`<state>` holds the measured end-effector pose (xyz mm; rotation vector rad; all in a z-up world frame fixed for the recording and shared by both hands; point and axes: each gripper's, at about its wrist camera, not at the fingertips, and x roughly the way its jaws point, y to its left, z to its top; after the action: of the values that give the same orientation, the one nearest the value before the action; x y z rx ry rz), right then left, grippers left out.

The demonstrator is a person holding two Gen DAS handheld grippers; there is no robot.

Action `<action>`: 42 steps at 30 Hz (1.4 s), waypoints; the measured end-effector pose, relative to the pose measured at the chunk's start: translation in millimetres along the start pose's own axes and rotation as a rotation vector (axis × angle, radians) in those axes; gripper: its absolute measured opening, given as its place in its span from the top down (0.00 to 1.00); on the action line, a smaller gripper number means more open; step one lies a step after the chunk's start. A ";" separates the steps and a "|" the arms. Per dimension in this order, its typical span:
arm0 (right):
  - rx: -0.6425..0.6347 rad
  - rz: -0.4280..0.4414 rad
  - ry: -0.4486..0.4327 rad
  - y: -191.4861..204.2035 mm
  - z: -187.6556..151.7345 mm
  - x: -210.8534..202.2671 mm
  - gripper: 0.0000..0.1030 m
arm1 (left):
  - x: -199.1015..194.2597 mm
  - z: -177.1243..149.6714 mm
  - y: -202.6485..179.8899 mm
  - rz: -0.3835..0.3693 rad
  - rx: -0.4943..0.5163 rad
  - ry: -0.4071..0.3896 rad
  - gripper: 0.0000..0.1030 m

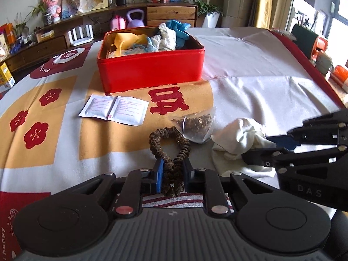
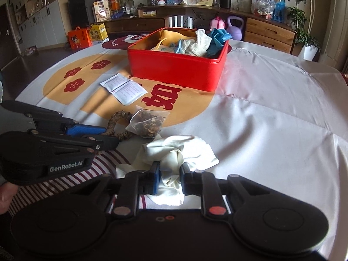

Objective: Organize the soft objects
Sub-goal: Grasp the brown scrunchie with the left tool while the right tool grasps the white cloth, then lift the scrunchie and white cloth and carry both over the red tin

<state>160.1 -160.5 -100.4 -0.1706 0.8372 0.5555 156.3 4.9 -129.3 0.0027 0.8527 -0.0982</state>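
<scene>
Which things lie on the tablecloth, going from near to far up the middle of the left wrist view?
Left gripper shut on the brown ruffled fabric scrunchie → clear plastic pouch of dried brown bits → white paper sachet pair with pink print → red rectangular metal tin of soft items.

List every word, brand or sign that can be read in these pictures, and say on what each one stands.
"GenRobot.AI": side of the black left gripper.
"DAS": body of the black right gripper.
"happy": red edge of the printed tablecloth.
Large red Chinese character: same tablecloth.
Pink print on the white paper sachets: too small.
Shelf boxes: blurred.
</scene>
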 end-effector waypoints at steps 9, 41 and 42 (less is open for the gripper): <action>0.054 0.024 -0.050 -6.2 -1.9 -31.8 0.85 | -22.9 5.4 9.4 -0.015 -0.077 -0.030 0.83; -0.018 0.066 -0.209 -9.5 61.5 -114.6 0.85 | -102.4 56.7 12.4 -0.085 -0.145 -0.180 0.83; -0.024 0.064 -0.213 -9.7 64.8 -114.6 0.85 | -102.6 59.2 12.8 -0.086 -0.143 -0.183 0.83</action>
<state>146.1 -191.3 27.2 -0.1045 0.6312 0.6322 134.9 23.9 -13.6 -0.1749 0.6756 -0.1162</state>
